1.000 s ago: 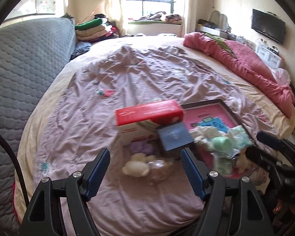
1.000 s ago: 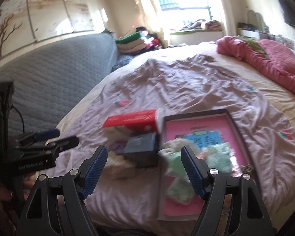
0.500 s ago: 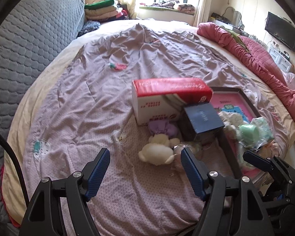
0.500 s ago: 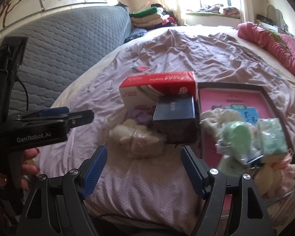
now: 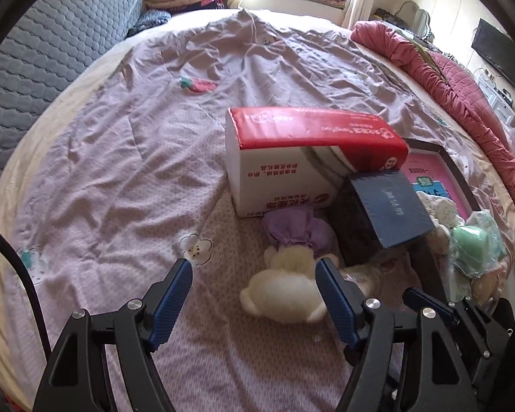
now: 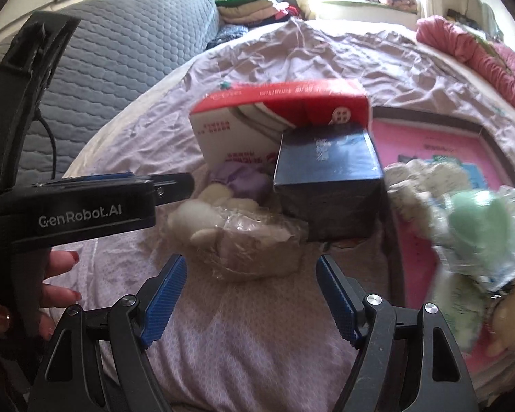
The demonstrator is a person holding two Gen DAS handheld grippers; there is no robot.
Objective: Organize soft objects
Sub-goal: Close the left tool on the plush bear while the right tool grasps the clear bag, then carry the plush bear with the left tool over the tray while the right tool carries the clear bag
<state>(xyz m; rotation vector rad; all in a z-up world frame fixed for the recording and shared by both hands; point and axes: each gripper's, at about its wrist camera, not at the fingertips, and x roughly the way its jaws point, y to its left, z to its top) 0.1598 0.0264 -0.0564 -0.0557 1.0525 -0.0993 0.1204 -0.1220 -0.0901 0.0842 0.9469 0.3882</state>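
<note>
Both my claws, left gripper point(image 5: 254, 285) and right gripper point(image 6: 250, 281), gape wide, gripping nothing. The white plush toy point(image 5: 285, 292) lies on the bedspread point(image 5: 120, 171) just before the red tissue box point(image 5: 292, 158) (navy box point(image 5: 384, 213) beside it).

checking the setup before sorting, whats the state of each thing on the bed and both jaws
left gripper: jaws open, empty
right gripper: jaws open, empty
red and white tissue pack: unopened, upside down
dark blue box: closed, tilted
white plush toy: lying loose on the sheet
wrapped soft item: sealed in clear plastic
pink tray: partly filled
</note>
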